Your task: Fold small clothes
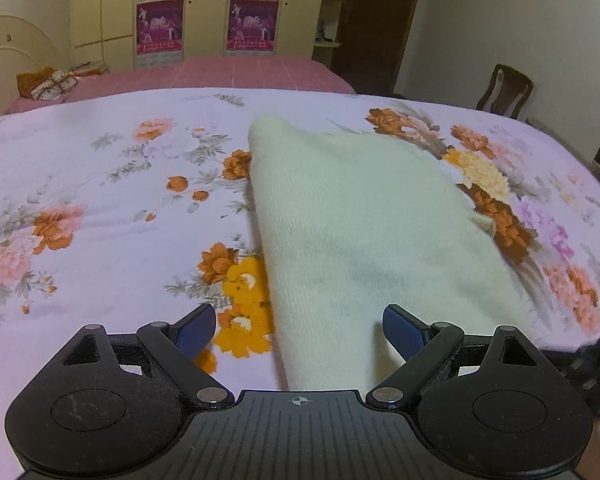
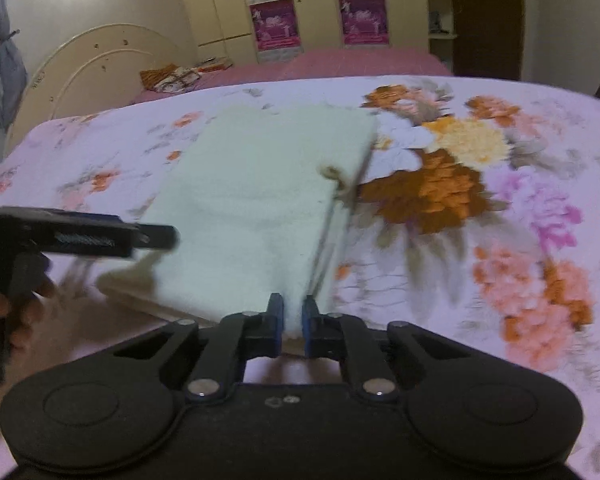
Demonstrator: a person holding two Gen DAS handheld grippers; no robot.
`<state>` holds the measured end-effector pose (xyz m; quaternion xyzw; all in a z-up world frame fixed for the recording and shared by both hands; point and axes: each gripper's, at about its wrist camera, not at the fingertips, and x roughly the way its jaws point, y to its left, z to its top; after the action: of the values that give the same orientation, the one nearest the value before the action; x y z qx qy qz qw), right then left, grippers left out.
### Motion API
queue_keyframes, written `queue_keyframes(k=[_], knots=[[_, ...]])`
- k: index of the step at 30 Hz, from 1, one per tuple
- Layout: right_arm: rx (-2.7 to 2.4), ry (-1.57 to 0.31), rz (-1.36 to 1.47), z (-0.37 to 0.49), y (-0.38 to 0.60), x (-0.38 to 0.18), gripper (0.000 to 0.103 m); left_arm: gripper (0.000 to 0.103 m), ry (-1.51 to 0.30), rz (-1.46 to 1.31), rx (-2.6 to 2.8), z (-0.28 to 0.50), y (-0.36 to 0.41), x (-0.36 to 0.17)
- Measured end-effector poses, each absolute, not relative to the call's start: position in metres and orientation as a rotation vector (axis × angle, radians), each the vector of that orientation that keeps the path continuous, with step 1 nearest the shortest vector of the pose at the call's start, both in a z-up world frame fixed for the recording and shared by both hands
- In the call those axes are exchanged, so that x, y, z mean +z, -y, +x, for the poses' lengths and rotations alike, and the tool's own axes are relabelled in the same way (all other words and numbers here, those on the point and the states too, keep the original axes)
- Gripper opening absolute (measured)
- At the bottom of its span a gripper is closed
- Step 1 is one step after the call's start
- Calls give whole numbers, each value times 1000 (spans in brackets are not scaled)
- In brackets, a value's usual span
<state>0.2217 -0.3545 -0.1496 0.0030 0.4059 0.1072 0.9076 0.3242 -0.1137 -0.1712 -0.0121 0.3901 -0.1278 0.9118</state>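
Cream knit, soft and thick, is what you are working with: the small garment (image 1: 364, 216) lies on the floral bedsheet (image 1: 100, 184), already doubled over, with a brown tag or string poking from its right-hand edge in the right wrist view.

Starting on your left, the left tool (image 1: 300, 330) has its jaws wide apart, straddling the near left edge of the cloth with nothing pinched between them. Moving right, your right tool (image 2: 293, 320) is clamped tight on the near right corner of the garment (image 2: 260, 200), with fabric bunched between the blue pads.

Here is what could go wrong. With only one corner gripped, a lift would likely drag the cloth askew and undo the fold, because the left side is free. The right grip looks to sit near the very edge, so a quick pull might slip it out. If the left jaws close where they are, they may catch the sheet along with the knit, since both lie beneath them.

Around you: a pink bedspread (image 1: 236, 72) lies further back, with a small orange bundle (image 1: 46, 82) on its left end, then a cream wardrobe (image 1: 204, 8) with purple posters, and a dark chair (image 1: 504, 92) off to the right. None of these crowd the garment; your own left tool, reaching in beside the cloth, is the only thing close enough to snag.
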Motion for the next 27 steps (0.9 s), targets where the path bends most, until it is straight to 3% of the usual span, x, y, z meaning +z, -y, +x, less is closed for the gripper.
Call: queue_keyframes(k=[4, 10, 24, 27], knots=[[246, -869, 35, 223, 358, -152, 7, 90, -847, -7, -249, 328, 114, -187], [259, -756, 49, 228, 352, -122, 21, 90, -839, -10, -257, 324, 117, -190], [260, -818, 71, 276, 344, -152, 22, 90, -857, -58, -256, 323, 114, -186], [267, -812, 116, 279, 349, -143, 30, 90, -855, -93, -244, 329, 112, -179]])
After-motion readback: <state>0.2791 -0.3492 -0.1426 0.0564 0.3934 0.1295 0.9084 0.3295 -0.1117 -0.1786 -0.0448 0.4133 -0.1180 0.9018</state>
